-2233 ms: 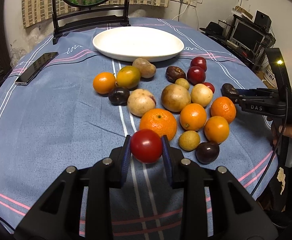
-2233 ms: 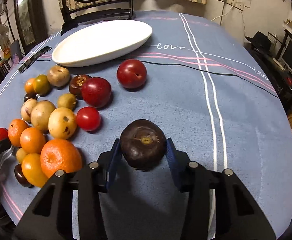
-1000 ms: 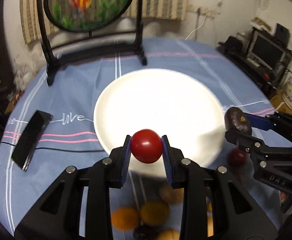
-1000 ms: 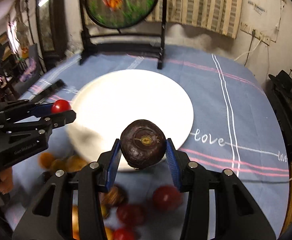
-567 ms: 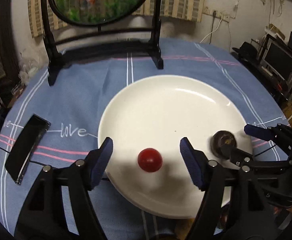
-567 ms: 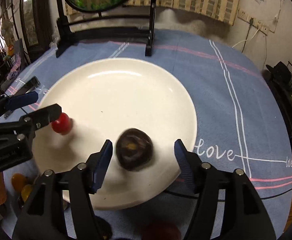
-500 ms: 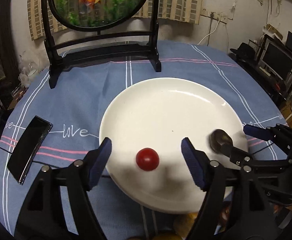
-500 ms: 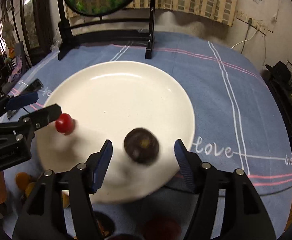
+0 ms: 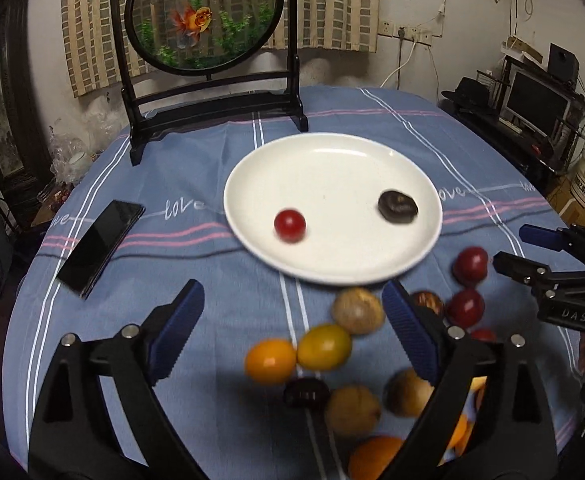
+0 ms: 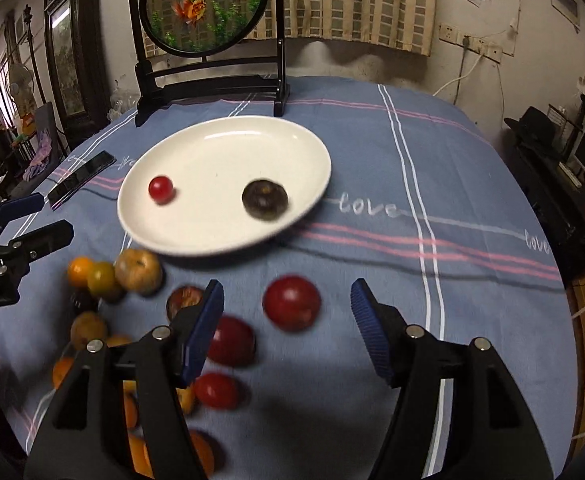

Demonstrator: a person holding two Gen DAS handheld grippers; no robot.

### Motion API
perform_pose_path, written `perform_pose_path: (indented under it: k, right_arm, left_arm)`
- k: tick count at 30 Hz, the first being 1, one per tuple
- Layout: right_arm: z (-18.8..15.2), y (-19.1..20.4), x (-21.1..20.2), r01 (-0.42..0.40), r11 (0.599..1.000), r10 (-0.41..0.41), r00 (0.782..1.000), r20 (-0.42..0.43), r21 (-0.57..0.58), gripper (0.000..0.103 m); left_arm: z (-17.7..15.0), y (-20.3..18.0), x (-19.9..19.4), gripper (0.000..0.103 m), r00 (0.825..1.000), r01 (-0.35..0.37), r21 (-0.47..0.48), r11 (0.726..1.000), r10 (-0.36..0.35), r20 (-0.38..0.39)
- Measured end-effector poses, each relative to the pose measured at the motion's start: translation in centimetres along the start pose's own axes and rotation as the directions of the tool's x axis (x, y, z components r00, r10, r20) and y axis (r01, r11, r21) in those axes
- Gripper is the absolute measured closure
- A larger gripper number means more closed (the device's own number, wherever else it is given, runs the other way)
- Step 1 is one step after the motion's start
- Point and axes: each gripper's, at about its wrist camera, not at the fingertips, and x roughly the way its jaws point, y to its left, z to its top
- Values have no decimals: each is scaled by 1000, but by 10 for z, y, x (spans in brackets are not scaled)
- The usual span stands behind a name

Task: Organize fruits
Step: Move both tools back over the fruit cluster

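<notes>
On the white plate (image 9: 332,172) lie a small red fruit (image 9: 289,225) and, well apart, a dark fruit (image 9: 398,207). The left gripper (image 9: 292,320) is opening its jaws, nothing between them; the right gripper (image 10: 288,316) stands open and empty. The other fruits (image 9: 324,347), blurred, perhaps mostly citrus, sit on the tabletop (image 9: 196,272).

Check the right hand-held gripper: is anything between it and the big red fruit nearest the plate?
Nothing visible: the big red fruit lies on bare cloth ahead of the open right hand-held gripper; another red fruit sits beside its left finger.
</notes>
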Motion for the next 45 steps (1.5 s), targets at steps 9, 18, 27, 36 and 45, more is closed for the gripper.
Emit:
perform_pose_path:
  k: [9,18,27,36,45]
  right_arm:
    - [-72,5,-40,-30,999,30,999,12,26,36]
    - [-110,9,-54,-44,997,44,999,-4,63,35]
    - [-124,25,-58,-54,998,54,998,-18,18,35]
    - [-127,32,-56,-73,997,73,997,-32,5,35]
    - [-126,32,-49,-98,995,98,994,-42,4,35]
  left_arm:
    - [-56,10,-28,10,999,21,-68,998,-23,-42]
    - [-91,1,-46,10,995,52,-83,995,-59,-76]
    - [-113,-14,-47,10,989,77,-55,996,-84,-125]
    - [-125,-22,-33,10,980,90,-31,995,-94,-173]
    - [-124,-23,-11,10,974,83,-38,996,-89,-207]
